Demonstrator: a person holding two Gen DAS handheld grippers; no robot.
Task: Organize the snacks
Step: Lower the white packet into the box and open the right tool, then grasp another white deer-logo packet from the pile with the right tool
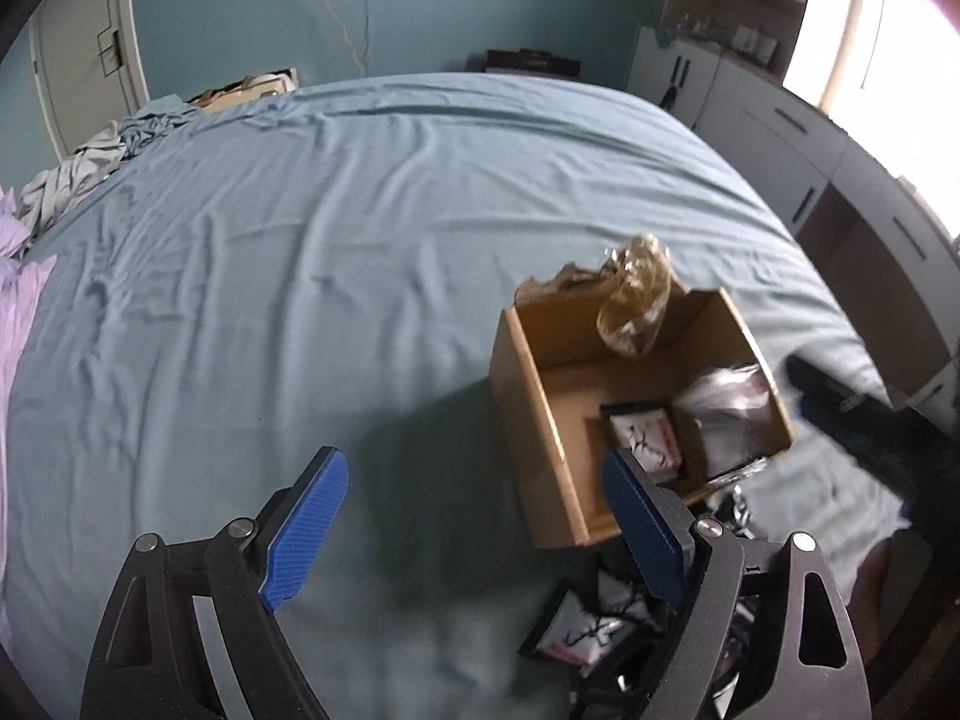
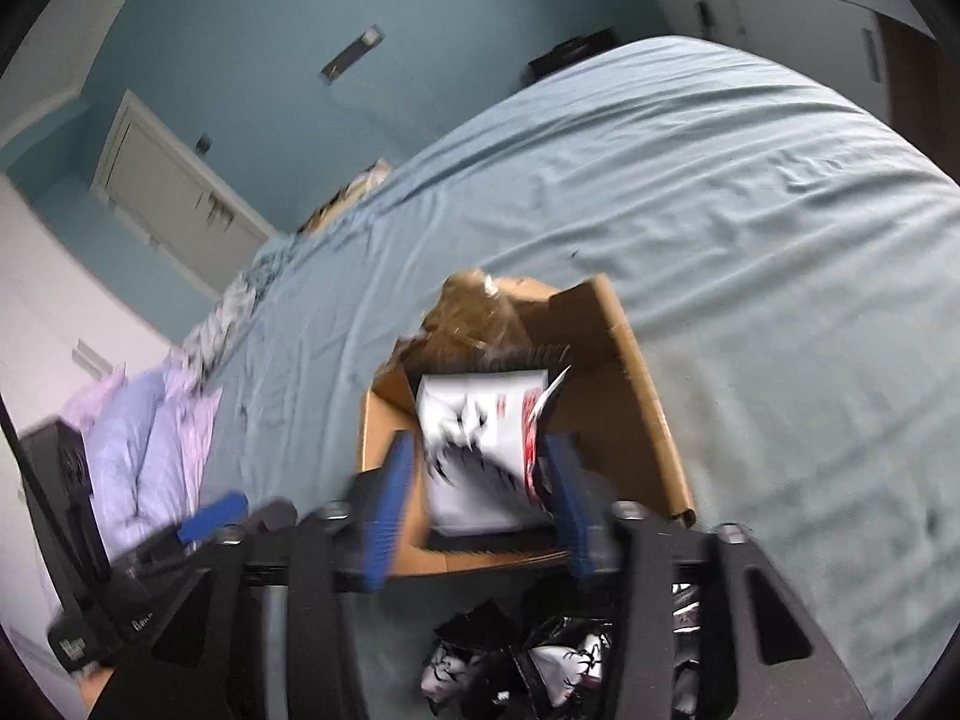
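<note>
An open cardboard box [image 1: 528, 396] sits on the blue bed sheet, with a crumpled clear wrapper [image 1: 636, 300] at its far wall. Inside lie a black-and-white snack packet [image 1: 645, 438] and a blurred one [image 1: 729, 414] beside it. My left gripper [image 1: 474, 516] is open and empty, just left of the box. More packets [image 1: 585, 630] lie on the sheet in front of the box. In the right wrist view my right gripper [image 2: 486, 462] holds a white snack packet [image 2: 480, 438] between its blue fingers over the box [image 2: 630, 420]. Loose packets [image 2: 564, 660] lie below it.
The blue sheet [image 1: 300, 270] covers a wide bed. Crumpled clothes [image 1: 90, 162] and lilac pillows [image 2: 150, 438] lie at the left end. White cabinets [image 1: 780, 138] stand along the right wall. A door [image 2: 174, 198] is in the teal back wall.
</note>
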